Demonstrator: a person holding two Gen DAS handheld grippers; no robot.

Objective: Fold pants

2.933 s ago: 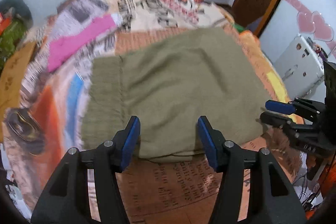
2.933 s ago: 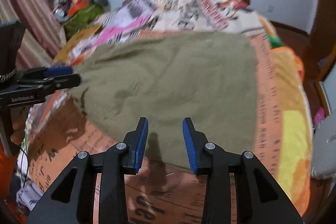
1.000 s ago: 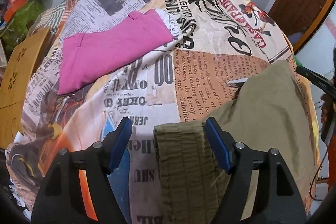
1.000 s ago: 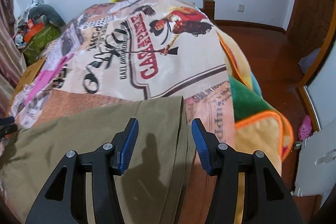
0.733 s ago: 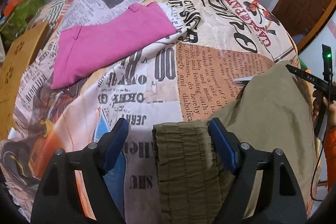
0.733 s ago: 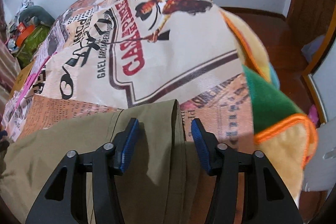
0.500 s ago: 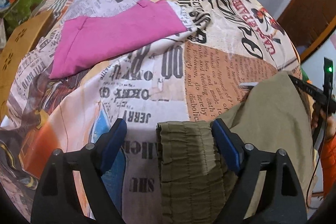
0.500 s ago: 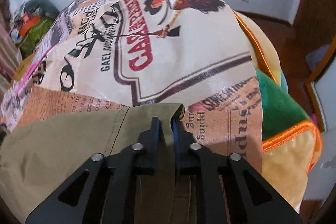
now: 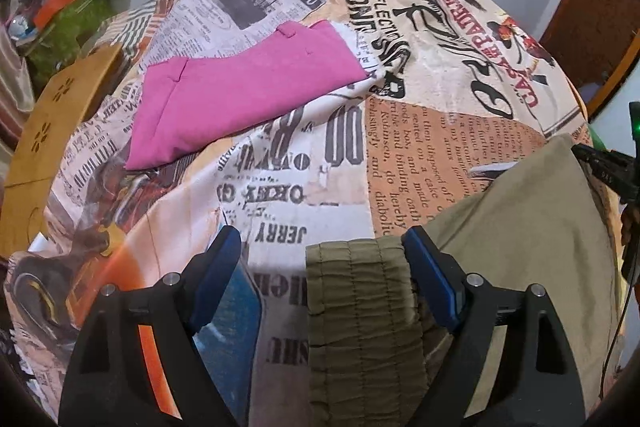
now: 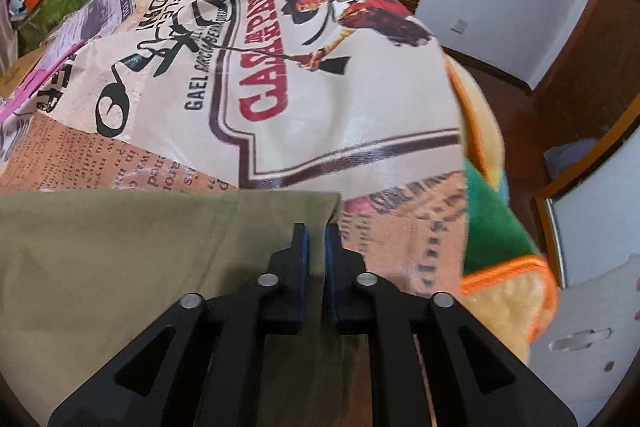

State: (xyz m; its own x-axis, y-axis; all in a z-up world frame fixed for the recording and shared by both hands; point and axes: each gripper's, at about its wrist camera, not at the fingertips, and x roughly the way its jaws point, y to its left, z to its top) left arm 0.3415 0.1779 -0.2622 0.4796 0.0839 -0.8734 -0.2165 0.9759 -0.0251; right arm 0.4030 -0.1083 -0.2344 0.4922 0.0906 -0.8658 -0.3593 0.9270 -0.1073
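Note:
Olive green pants (image 9: 520, 247) lie folded on a bed with a newspaper-print cover. In the left wrist view my left gripper (image 9: 324, 259) is open, its jaws straddling the ribbed elastic waistband (image 9: 360, 307), which lies between the blue pads. In the right wrist view my right gripper (image 10: 316, 239) is shut on the far corner of the pants (image 10: 140, 251) at their hem end. The right gripper also shows at the right edge of the left wrist view (image 9: 612, 171).
A folded pink garment (image 9: 240, 99) lies on the bed cover (image 9: 400, 131) beyond the left gripper. A wooden stool (image 9: 44, 123) stands left of the bed. A yellow and green blanket (image 10: 500, 227) hangs at the bed's right side, by a wooden door (image 10: 592, 59).
My right gripper has closed on the corner of the pants; it was open over that corner a second ago. The left gripper stays open over the waistband, edging slightly forward.

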